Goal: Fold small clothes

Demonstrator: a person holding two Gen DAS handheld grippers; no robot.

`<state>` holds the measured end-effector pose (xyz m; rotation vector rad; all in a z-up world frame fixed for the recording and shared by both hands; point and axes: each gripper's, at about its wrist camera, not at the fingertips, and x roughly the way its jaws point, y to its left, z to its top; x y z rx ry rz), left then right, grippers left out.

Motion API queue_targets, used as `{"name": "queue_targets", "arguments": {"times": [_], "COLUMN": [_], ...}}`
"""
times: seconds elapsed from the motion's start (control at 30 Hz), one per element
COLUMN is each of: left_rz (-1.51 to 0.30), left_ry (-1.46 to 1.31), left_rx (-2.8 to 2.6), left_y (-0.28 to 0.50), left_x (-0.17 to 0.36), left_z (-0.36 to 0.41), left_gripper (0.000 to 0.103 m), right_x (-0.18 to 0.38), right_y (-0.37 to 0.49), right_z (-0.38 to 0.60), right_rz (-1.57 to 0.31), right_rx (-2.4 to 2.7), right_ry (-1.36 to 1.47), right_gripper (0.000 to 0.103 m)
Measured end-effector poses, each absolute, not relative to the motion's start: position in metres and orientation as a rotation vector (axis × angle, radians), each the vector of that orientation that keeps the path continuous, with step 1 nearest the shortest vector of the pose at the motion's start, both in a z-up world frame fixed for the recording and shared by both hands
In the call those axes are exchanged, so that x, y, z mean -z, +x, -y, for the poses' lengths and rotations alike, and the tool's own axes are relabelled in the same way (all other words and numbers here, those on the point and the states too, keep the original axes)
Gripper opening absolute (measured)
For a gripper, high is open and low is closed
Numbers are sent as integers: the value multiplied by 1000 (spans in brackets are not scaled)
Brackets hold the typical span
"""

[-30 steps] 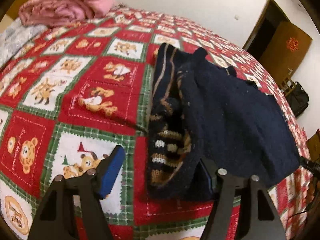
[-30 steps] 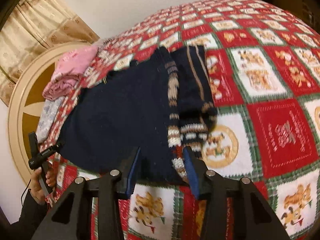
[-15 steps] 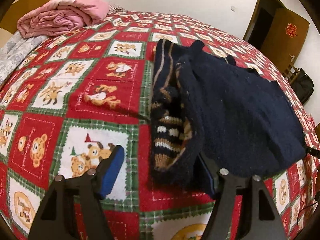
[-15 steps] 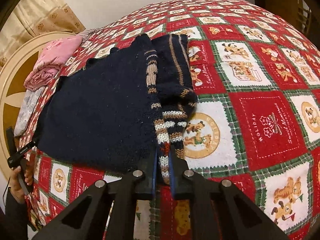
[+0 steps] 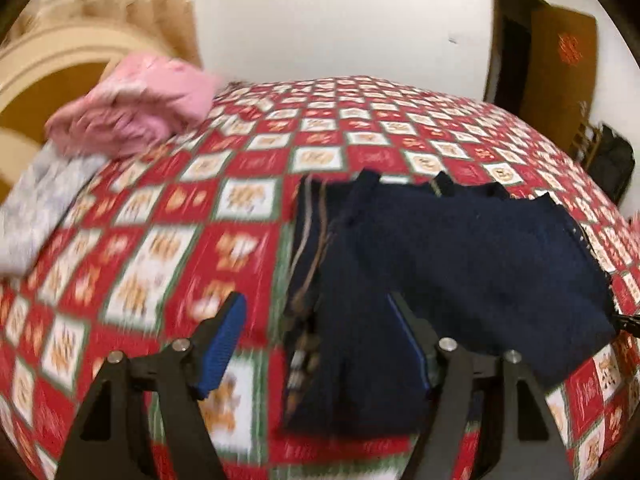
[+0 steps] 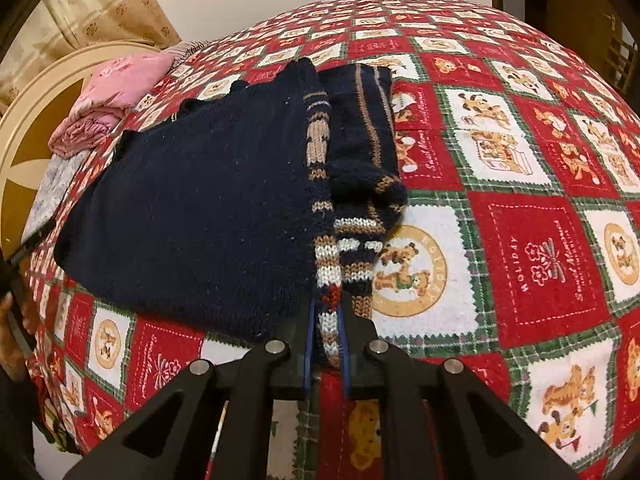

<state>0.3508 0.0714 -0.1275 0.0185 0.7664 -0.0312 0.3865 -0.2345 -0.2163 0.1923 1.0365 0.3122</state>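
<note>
Since a second ago the right gripper point(image 6: 326, 334) has closed from a half-open stance onto the striped hem of the navy sweater point(image 6: 192, 216), and the left gripper point(image 5: 320, 344) has risen away from the bed, its picture now smeared by motion.

From the left wrist, the left gripper is released: its blue pads point(image 5: 222, 346) stand wide apart and press on nothing. The sweater point(image 5: 460, 264) lies flat on the red Christmas quilt point(image 5: 168, 248), just beyond and beneath the right-hand finger, with its striped edge between the two fingers but below them. This view alone shows a brown door point(image 5: 560, 76) in the far wall and a dark bag point(image 5: 612, 164) beside the bed. A pink folded cloth point(image 5: 136, 112) and a pale grey cloth point(image 5: 36, 216) lie at the far left of the quilt, by the cream headboard point(image 5: 48, 64). No basket or box is visible in either view.

From the right wrist, the right gripper is clenched on the sweater: the striped knit edge runs straight between its two pads, which pinch it at the near hem. The rest of the garment spreads away to the left, with a folded sleeve point(image 6: 360, 148) lying along its right side. Only this view shows a patterned curtain point(image 6: 92, 12) behind the headboard, and a person's hand point(image 6: 10, 316) at the far left edge holding a dark handle.
</note>
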Motion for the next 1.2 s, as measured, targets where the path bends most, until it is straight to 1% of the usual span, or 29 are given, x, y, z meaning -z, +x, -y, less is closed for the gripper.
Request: {"name": "queue_targets", "arguments": {"times": [0.2, 0.3, 0.33, 0.4, 0.43, 0.47, 0.5, 0.57, 0.7, 0.8, 0.9, 0.97, 1.1, 1.2], "left_rz": [-850, -881, -943, -1005, -1008, -1008, -1009, -984, -904, -837, -804, -807, -833, -880], "left_ry": [55, 147, 177, 160, 76, -10, -109, -194, -165, -94, -19, 27, 137, 132], "left_rx": [33, -38, -82, -157, -161, -170, -171, -157, -158, -142, -121, -105, -104, -113], "left_y": [434, 463, 477, 490, 493, 493, 489, 473, 420, 375, 352, 345, 345, 347], "left_x": [137, 154, 169, 189, 193, 193, 192, 187, 167, 153, 150, 154, 173, 192], "left_z": [-36, -28, -32, -50, -68, -83, -99, -117, -123, -114, -100, -93, -79, -80], "left_gripper": [73, 73, 73, 78, 90, 92, 92, 90, 88, 88, 88, 88, 88, 88], "right_x": [221, 223, 223, 223, 223, 223, 223, 224, 225, 224, 220, 213, 195, 177], "right_y": [384, 382, 382, 381, 381, 380, 380, 379, 377, 375, 372, 368, 356, 347], "right_z": [236, 240, 240, 239, 238, 238, 237, 237, 240, 242, 242, 242, 238, 229], "right_rz": [-1007, -992, -986, -979, -975, -972, -968, -958, -943, -932, -917, -895, -839, -794], "right_rx": [-317, -329, -334, -337, -337, -337, -338, -339, -344, -338, -318, -295, -265, -269], "right_ry": [225, 249, 250, 244, 236, 230, 224, 222, 245, 261, 274, 287, 275, 224], "right_gripper": [11, 11, 11, 11, 11, 11, 11, 11, 11, 11, 11, 14, 15, 15]}}
